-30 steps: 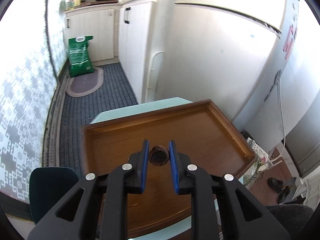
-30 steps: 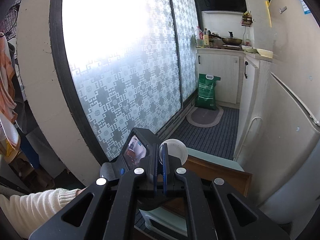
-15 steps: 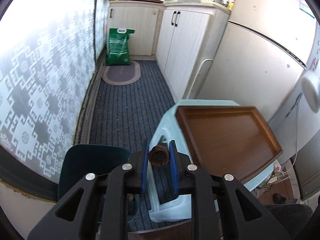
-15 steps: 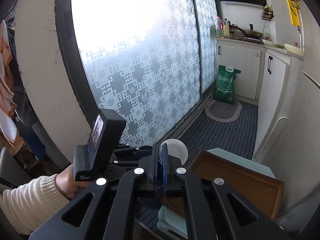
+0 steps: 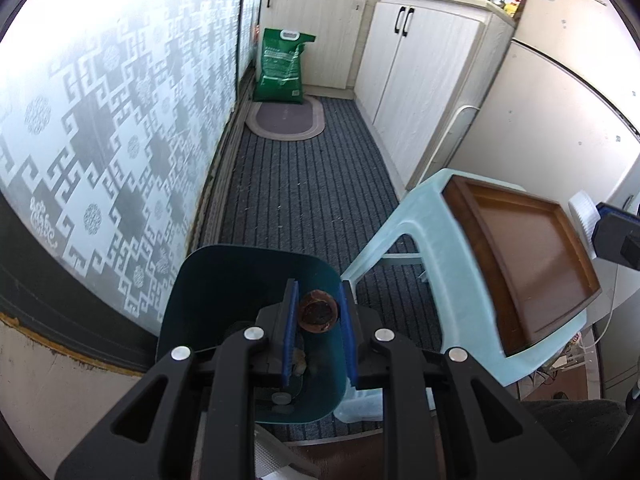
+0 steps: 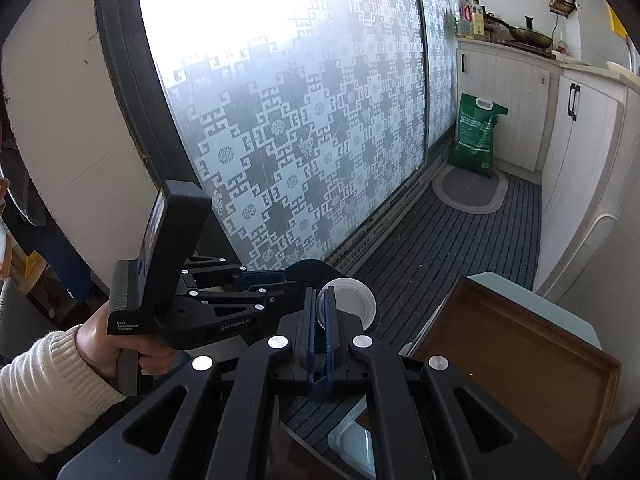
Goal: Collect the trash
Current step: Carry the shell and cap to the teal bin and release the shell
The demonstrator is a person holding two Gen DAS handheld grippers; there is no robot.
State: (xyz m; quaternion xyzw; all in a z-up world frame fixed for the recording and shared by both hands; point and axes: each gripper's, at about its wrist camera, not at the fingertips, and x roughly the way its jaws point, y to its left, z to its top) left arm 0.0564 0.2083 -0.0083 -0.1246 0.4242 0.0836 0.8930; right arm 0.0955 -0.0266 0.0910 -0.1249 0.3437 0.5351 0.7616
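Note:
My left gripper (image 5: 318, 300) is shut on a small round brown shell (image 5: 318, 313) and hangs over the open dark teal trash bin (image 5: 224, 292). Some scraps lie at the bin's bottom. In the right wrist view the left gripper (image 6: 280, 282) is held by a hand (image 6: 100, 344) in a cream sleeve, above the bin's dark rim (image 6: 316, 265). My right gripper (image 6: 320, 308) is shut on the rim of a white plastic cap (image 6: 352, 300), just right of the left one. From the left wrist view, the right gripper (image 5: 598, 222) and white cap (image 5: 580, 216) show at the right edge.
A brown wooden tray (image 5: 520, 248) lies on a pale blue plastic stool (image 5: 416, 216) right of the bin. A patterned glass sliding door (image 5: 100, 140) runs along the left. Striped carpet, an oval mat (image 5: 286, 120), a green sack (image 5: 282, 66) and white cabinets (image 5: 420, 80) lie beyond.
Both grippers have swung left, away from above the tray, and lowered toward the bin. The bin has come directly under the left gripper. Both grips are unchanged.

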